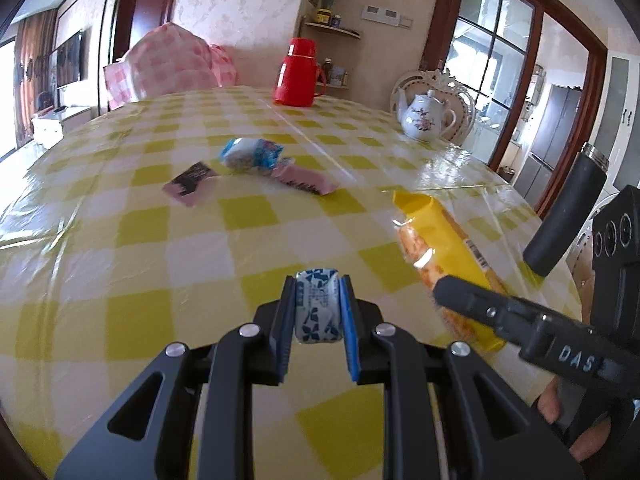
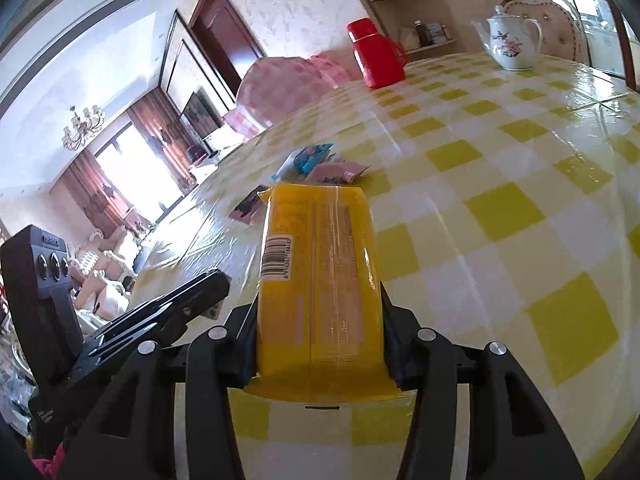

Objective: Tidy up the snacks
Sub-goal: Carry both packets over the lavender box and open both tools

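Risk: the yellow biscuit pack (image 2: 318, 280) juts far beyond the right gripper (image 2: 320, 300); held only near its rear end, it could sag or slip, or its front end could knock the loose snacks ahead.
Left gripper (image 1: 318, 304): clamped shut on a small blue-and-white wrapped snack (image 1: 318, 306), pinched between blue pads above the checked bench (image 1: 160, 260).
Right gripper: jaws closed on the biscuit pack's sides, barcode facing up.
Waiting pile: blue snack bag (image 1: 252, 154) and pink packets (image 1: 192, 182) lie mid-bench, well ahead of both grippers.
Backdrop: red flask (image 1: 296, 72), floral teapot (image 1: 426, 116).
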Demonstrator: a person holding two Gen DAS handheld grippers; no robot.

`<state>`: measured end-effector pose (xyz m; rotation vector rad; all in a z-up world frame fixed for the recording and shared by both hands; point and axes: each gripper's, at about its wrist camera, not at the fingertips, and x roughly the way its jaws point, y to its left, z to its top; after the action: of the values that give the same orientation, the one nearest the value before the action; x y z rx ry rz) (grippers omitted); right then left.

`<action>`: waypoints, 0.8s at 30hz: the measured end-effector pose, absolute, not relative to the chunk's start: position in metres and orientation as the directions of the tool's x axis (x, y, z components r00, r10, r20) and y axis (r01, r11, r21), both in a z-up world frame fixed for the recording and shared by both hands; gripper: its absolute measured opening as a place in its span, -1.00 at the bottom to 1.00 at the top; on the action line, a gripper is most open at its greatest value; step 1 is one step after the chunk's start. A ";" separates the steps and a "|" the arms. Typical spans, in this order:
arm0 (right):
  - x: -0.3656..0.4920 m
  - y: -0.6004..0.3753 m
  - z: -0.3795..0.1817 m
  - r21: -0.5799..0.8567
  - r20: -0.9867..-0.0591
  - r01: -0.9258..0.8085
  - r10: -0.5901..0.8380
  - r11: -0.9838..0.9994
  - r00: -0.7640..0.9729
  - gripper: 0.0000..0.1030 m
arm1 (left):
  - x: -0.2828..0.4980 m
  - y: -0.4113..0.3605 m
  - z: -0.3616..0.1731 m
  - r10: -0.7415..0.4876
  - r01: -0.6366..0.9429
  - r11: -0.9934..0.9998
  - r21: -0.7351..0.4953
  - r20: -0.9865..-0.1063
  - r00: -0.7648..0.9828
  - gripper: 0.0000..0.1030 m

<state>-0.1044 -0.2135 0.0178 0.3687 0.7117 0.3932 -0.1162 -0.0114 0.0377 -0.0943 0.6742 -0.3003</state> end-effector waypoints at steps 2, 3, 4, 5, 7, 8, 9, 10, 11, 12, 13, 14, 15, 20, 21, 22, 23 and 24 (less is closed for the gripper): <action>-0.109 -0.204 0.018 0.441 -0.560 -0.239 0.474 0.865 0.680 -0.05 | -0.124 0.000 0.038 -0.294 0.232 0.956 -0.180 -0.602 0.742 -0.58; -0.110 -0.199 0.018 0.435 -0.563 -0.249 0.477 0.866 0.675 -0.05 | -0.127 0.005 0.037 -0.288 0.227 0.957 -0.178 -0.603 0.744 -0.58; -0.112 -0.194 0.019 0.427 -0.566 -0.258 0.479 0.866 0.671 -0.05 | -0.130 0.011 0.037 -0.282 0.221 0.959 -0.176 -0.605 0.745 -0.58; -0.113 -0.189 0.019 0.421 -0.569 -0.268 0.482 0.867 0.667 -0.05 | -0.133 0.017 0.037 -0.277 0.214 0.961 -0.176 -0.607 0.745 -0.58; -0.116 -0.179 0.018 0.422 -0.573 -0.288 0.499 0.860 0.650 -0.05 | -0.140 0.029 0.037 -0.271 0.201 0.962 -0.183 -0.613 0.742 -0.58; -0.117 -0.175 0.018 0.428 -0.574 -0.298 0.511 0.853 0.640 -0.05 | -0.144 0.036 0.038 -0.268 0.195 0.963 -0.184 -0.613 0.743 -0.58; -0.118 -0.169 0.018 0.434 -0.575 -0.311 0.526 0.846 0.627 -0.05 | -0.149 0.041 0.039 -0.262 0.190 0.965 -0.181 -0.613 0.745 -0.58; -0.120 -0.162 0.018 0.433 -0.577 -0.324 0.534 0.841 0.618 -0.05 | -0.153 0.047 0.042 -0.253 0.185 0.967 -0.174 -0.614 0.747 -0.58; -0.121 -0.156 0.018 0.426 -0.581 -0.335 0.538 0.840 0.611 -0.05 | -0.155 0.050 0.043 -0.249 0.182 0.968 -0.170 -0.616 0.747 -0.58; -0.122 -0.151 0.018 0.421 -0.583 -0.343 0.540 0.840 0.607 -0.05 | -0.160 0.056 0.044 -0.240 0.177 0.971 -0.163 -0.619 0.748 -0.58; -0.124 -0.143 0.019 0.414 -0.587 -0.358 0.546 0.837 0.598 -0.05 | -0.163 0.062 0.045 -0.233 0.171 0.972 -0.159 -0.621 0.748 -0.58; -0.125 -0.137 0.019 0.411 -0.590 -0.368 0.551 0.834 0.591 -0.05 | -0.168 0.070 0.045 -0.224 0.161 0.975 -0.156 -0.626 0.747 -0.58; -0.127 -0.129 0.019 0.407 -0.593 -0.385 0.560 0.829 0.579 -0.05 | -0.171 0.077 0.045 -0.218 0.154 0.976 -0.155 -0.630 0.745 -0.58; -0.137 -0.092 0.019 0.384 -0.608 -0.456 0.591 0.803 0.529 -0.05 | -0.189 0.119 0.044 -0.166 0.093 0.985 -0.146 -0.642 0.749 -0.58; -0.140 -0.081 0.020 0.374 -0.611 -0.479 0.600 0.794 0.517 -0.05 | -0.192 0.126 0.044 -0.155 0.081 0.986 -0.144 -0.644 0.749 -0.58; -0.143 -0.073 0.021 0.367 -0.613 -0.495 0.605 0.787 0.507 -0.05 | -0.196 0.136 0.044 -0.142 0.065 0.988 -0.142 -0.647 0.749 -0.58; -0.147 -0.060 0.021 0.355 -0.619 -0.519 0.612 0.778 0.493 -0.05 | -0.200 0.145 0.045 -0.129 0.049 0.989 -0.139 -0.649 0.750 -0.58; -0.151 -0.051 0.021 0.345 -0.625 -0.536 0.615 0.771 0.482 -0.05 | -0.205 0.158 0.046 -0.106 0.026 0.991 -0.132 -0.651 0.752 -0.58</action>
<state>-0.1512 -0.0507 0.0212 0.1082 0.8051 0.7027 -0.2051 0.1579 0.0459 -0.1174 0.7168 -0.0720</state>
